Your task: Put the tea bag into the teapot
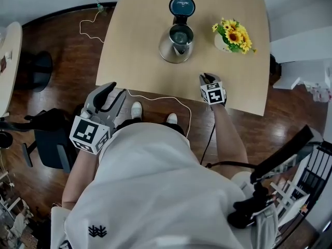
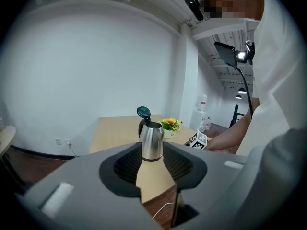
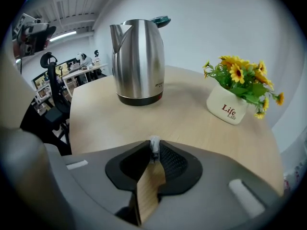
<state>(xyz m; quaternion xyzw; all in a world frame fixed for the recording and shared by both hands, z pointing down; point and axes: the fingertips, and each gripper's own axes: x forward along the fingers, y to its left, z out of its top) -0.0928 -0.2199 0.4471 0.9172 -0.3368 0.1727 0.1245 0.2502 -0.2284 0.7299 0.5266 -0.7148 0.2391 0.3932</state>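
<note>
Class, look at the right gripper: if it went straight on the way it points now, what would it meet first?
Most likely the tabletop: the right gripper, shut on a small pale item, tilts down at bare wood just beyond its tips, well short of the kettle.

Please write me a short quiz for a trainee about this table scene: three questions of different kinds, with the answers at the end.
1. True or false: the lid of the teapot is open.
2. Fill in: in the head view, the flower pot stands to the teapot's ____.
3. Which gripper pinches a small pale piece at its jaw tips? A. left B. right C. neither

Key: 1 true. 2 right. 3 B: the right gripper is shut on the piece, while the left one's jaws stand apart and hold nothing.
</note>
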